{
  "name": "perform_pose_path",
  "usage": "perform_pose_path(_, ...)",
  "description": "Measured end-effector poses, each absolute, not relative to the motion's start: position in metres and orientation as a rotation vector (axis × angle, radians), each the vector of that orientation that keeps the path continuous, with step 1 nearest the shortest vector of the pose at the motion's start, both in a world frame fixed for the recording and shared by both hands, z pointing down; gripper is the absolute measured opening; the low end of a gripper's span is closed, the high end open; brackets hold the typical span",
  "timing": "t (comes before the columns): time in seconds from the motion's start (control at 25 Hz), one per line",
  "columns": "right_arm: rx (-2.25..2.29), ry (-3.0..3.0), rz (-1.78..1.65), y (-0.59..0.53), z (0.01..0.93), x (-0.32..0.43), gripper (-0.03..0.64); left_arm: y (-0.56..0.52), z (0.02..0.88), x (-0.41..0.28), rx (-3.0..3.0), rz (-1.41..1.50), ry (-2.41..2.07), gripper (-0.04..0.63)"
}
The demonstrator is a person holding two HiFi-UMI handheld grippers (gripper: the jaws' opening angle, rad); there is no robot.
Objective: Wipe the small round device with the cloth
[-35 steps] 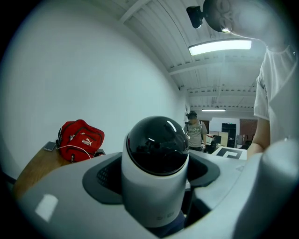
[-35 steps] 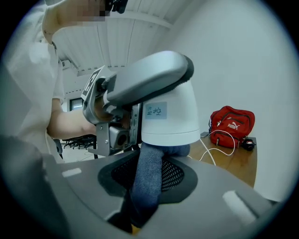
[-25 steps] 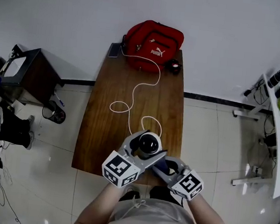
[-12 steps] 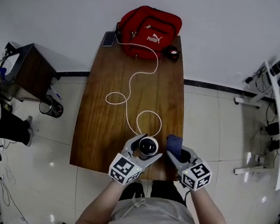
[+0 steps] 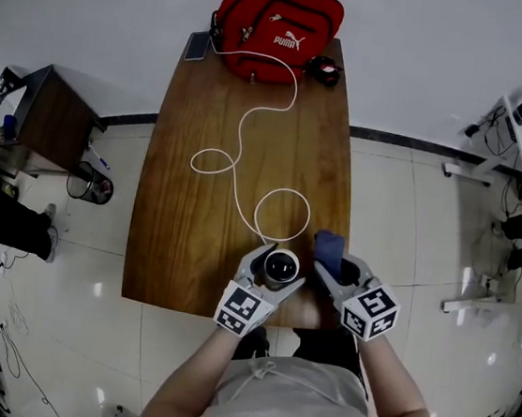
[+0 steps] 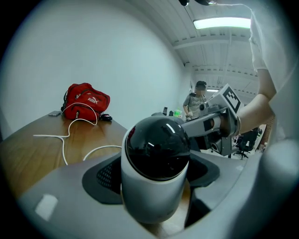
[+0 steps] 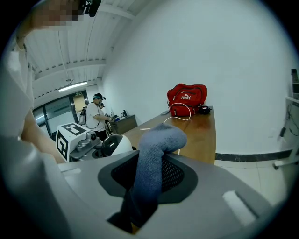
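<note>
Both claws have dropped since a second ago and now sit low over the near end of the table [image 5: 192, 232]. The left claw [image 5: 275, 267] is clamped on the small round device [image 6: 156, 161], white body squeezed between its jaws, dark dome on top. Just beside it, the right claw [image 5: 337, 265] pinches the blue-grey cloth [image 7: 152, 158], which pokes out past its tips. A white cable [image 5: 239, 158] loops right ahead of the left claw.

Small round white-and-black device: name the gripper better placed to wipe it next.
Right. The right gripper holds the blue-grey cloth beside the small round white-and-black device; the left gripper is clamped around that device.
</note>
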State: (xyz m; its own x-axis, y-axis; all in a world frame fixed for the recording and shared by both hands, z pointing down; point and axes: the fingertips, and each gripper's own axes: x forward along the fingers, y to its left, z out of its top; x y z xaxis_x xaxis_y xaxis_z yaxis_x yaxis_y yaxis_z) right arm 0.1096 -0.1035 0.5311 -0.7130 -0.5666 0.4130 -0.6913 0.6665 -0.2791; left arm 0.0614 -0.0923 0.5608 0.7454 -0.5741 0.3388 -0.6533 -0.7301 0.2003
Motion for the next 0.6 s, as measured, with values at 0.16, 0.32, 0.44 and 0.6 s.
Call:
perform_pose_path(0.16, 1.022, -2.565, 0.592, -0.103, 0.543, 0.108, 0.115, -0.09, 0.575, 0.057, 2.64, 0.365, -0.972, 0.388)
perform_pose_path(0.32, 1.018, -2.522, 0.608, -0.097, 0.553, 0.102, 0.114, -0.084, 0.589, 0.055, 2.634, 0.42, -0.97, 0.391)
perform_pose_path(0.44, 1.014, -2.531, 0.634, -0.095, 0.549, 0.099, 0.114, -0.077, 0.593, 0.053, 2.633, 0.436, -0.97, 0.391)
perform_pose_path(0.6, 1.008, -2.539, 0.623, -0.094, 0.545, 0.098, 0.115, -0.073, 0.591, 0.052, 2.669, 0.44, -0.98, 0.393)
